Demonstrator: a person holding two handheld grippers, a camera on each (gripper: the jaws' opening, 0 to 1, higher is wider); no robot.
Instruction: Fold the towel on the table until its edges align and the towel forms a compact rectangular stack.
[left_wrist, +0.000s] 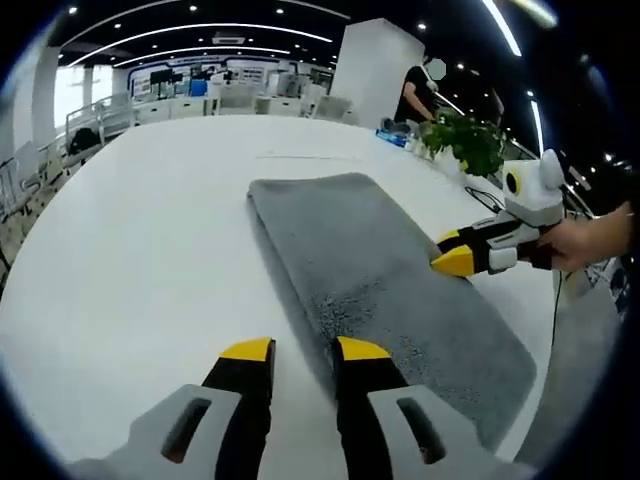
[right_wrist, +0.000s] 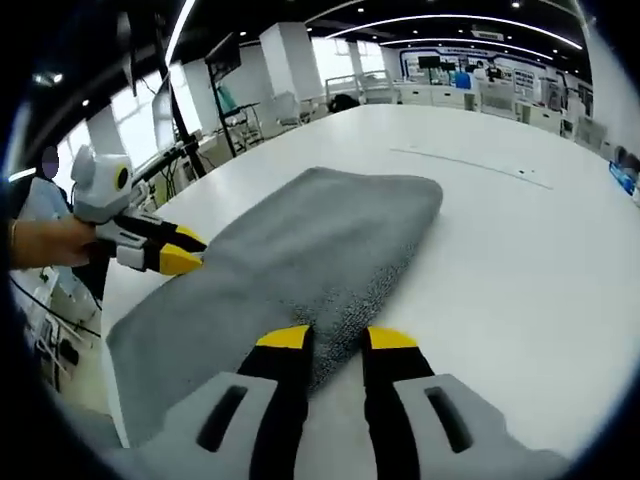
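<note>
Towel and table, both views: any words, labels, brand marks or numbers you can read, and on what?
None can be read.
Towel: plain grey, no label or tag showing.
Table: bare white, no print.
Left tool and right tool: no markings showing.
Blue-lit signs on the far wall: too small and blurred to read.

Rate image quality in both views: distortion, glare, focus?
Left gripper view: strong fisheye bending, towel sharp, ceiling lights streak bright, white table evenly lit. Right gripper view: same curvature, towel texture crisp, background soft, window glare upper left.
</note>
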